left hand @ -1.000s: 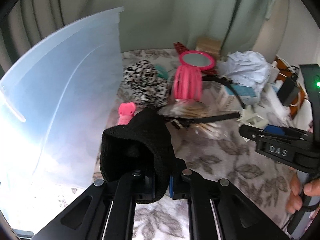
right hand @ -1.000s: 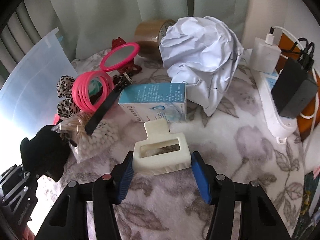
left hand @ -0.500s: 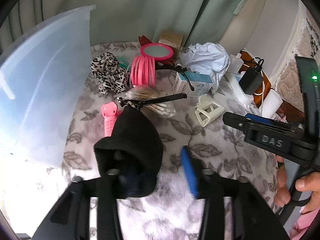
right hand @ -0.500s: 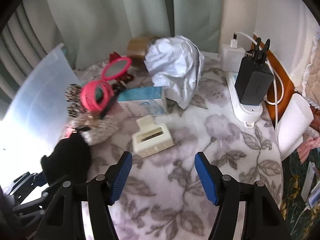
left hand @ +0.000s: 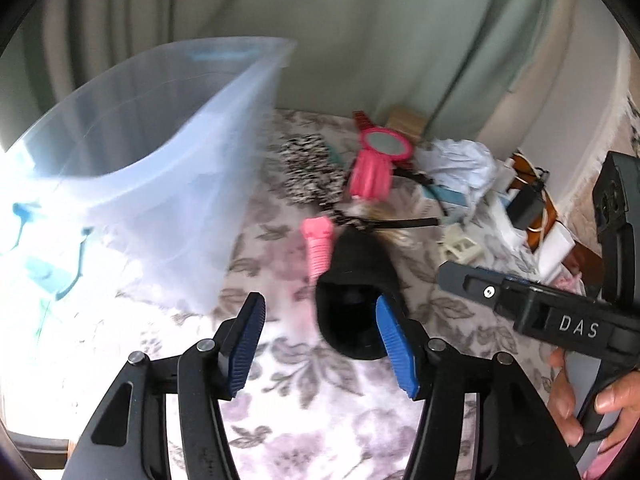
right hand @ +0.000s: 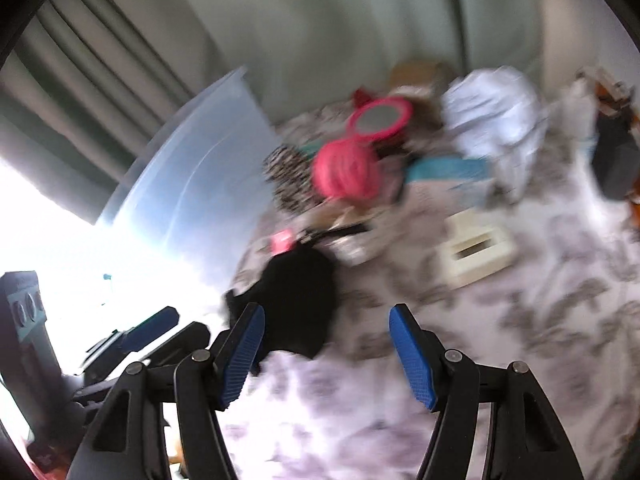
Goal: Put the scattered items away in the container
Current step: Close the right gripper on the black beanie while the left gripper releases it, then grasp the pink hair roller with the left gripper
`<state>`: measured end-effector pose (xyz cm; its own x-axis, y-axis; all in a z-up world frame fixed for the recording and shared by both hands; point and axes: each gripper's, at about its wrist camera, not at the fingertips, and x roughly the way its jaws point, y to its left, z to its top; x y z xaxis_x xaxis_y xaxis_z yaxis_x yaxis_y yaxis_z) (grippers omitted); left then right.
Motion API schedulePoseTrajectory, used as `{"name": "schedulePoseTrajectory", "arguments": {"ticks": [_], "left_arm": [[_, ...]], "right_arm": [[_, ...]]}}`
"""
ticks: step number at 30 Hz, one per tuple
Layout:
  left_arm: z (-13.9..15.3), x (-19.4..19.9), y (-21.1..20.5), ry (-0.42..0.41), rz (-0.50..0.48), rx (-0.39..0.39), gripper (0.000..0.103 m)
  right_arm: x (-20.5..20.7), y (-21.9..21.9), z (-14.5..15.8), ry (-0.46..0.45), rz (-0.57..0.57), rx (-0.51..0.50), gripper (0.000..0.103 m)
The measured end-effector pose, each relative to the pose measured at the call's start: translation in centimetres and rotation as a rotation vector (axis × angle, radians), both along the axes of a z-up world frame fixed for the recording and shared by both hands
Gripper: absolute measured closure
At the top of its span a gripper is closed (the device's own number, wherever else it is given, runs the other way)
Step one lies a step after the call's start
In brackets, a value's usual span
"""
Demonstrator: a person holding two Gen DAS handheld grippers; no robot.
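Right now the left gripper (left hand: 322,344) and the right gripper (right hand: 328,354) both have their blue fingers spread wide and hold nothing, and the black hat (left hand: 356,292) lies on the flowery blanket (left hand: 460,308), just beside the clear plastic bin (left hand: 160,168) but not in it. The hat is soft and floppy, so a pinch on only its edge could let it slip out and drop back onto the blanket, or it could catch on the bin's rim on the way over. The pink toy (left hand: 318,248), the black strap (left hand: 392,223) and the bag of little sticks sit close against the hat, so a wide grab could drag them along or knock them about.
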<state>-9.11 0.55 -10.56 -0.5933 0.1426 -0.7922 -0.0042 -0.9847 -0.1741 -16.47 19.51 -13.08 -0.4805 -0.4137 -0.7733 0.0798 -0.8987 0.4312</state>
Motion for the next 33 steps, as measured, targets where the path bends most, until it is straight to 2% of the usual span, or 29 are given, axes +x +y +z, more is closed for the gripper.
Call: {"name": "schedulePoseTrajectory", "arguments": {"ticks": [6, 10, 15, 16, 18, 20, 21, 22, 26, 33], "left_arm": [[-0.7, -0.1, -1.2, -0.014, 0.045, -0.043, 0.044], [-1.2, 0.0, -1.7, -0.029, 0.059, -0.054, 0.044], [-1.7, 0.0, -1.6, -0.047, 0.068, -0.081, 0.045], [-1.7, 0.0, -1.6, -0.048, 0.068, -0.085, 0.045], [-1.6, 0.1, -1.4, -0.045, 0.062, -0.088, 0.045], [-1.5, 0.2, -1.1, -0.039, 0.053, -0.093, 0.044], [-1.5, 0.2, -0.9, -0.037, 0.047, -0.095, 0.044], [-1.7, 0.1, -0.7, -0.041, 0.040, -0.088, 0.044], [-2.2, -0.4, 0.0, -0.063, 0.012, -0.053, 0.044], [-3.0, -1.9, 2.2, -0.106, -0.043, -0.012, 0.044]], "right_arm": [[-1.2, -2.3, -1.6, -0.063, 0.012, -0.058, 0.034], [-0.2, -3.2, -0.5, -0.014, 0.038, -0.027, 0.034], [-0.4, -4.4, -2.1, -0.055, 0.038, 0.021, 0.035], [-0.5, -4.4, -2.4, -0.061, 0.027, 0.023, 0.038], [-0.6, -4.5, -2.9, -0.071, 0.006, 0.029, 0.052], [-0.6, -4.3, -3.1, -0.075, -0.006, 0.035, 0.073], [-0.6, -4.1, -3.2, -0.073, -0.014, 0.039, 0.078], [-0.6, -3.9, -3.2, -0.070, -0.023, 0.044, 0.088], [0.1, -1.9, -2.8, -0.042, -0.086, 0.040, 0.093], [2.1, 1.7, -2.0, -0.010, -0.156, 0.042, 0.094]]}}
